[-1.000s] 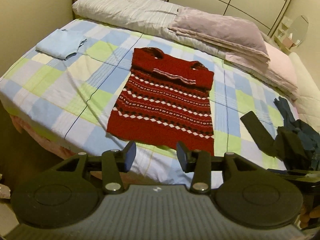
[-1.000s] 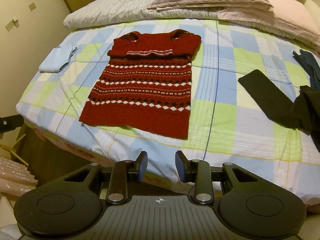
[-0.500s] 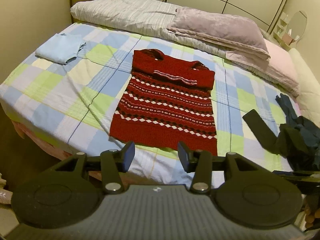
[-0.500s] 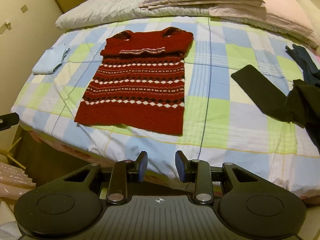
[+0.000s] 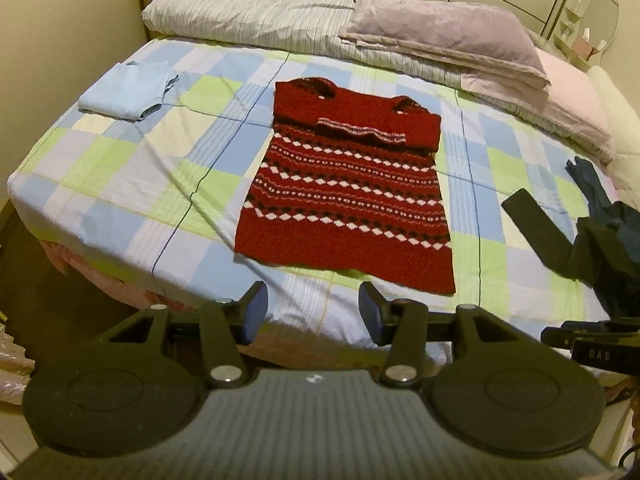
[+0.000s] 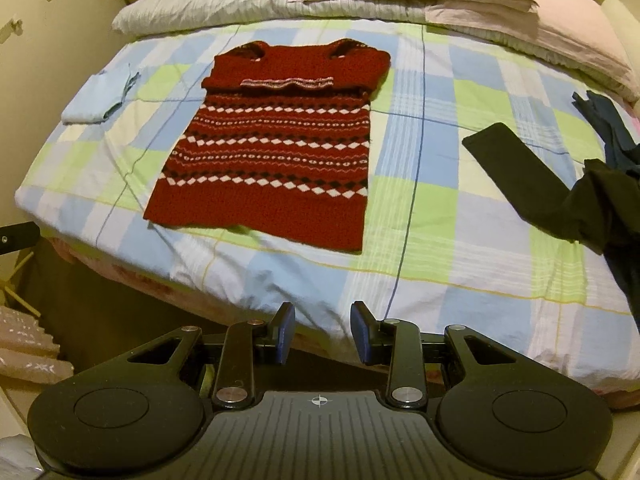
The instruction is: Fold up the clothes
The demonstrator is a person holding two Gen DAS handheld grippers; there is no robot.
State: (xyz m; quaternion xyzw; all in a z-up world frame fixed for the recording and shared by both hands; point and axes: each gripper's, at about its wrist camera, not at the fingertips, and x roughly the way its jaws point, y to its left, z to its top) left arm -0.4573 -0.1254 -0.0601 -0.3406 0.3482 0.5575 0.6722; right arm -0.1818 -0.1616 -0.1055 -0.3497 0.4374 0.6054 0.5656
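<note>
The left gripper (image 5: 312, 312) points forward and steeply downward, its jaws opening with nothing between them, the blue pads (image 5: 256, 312) facing each other across a wide gap. The right gripper (image 6: 323, 334) is tilted down likewise, its jaws parted more narrowly and holding nothing. Its dark body edge shows at the right of the left wrist view.

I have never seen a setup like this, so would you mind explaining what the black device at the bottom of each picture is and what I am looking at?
Each picture comes from a camera mounted on a hand-held two-finger gripper, looking forward past its fingers. One view shows the left gripper, its jaws opening with nothing between them; the other shows the right gripper, open and empty. Both point at a bed with a checked sheet. On it lie a red patterned sweater, spread flat with its top folded down, a folded light-blue garment and a dark clothes pile.
</note>
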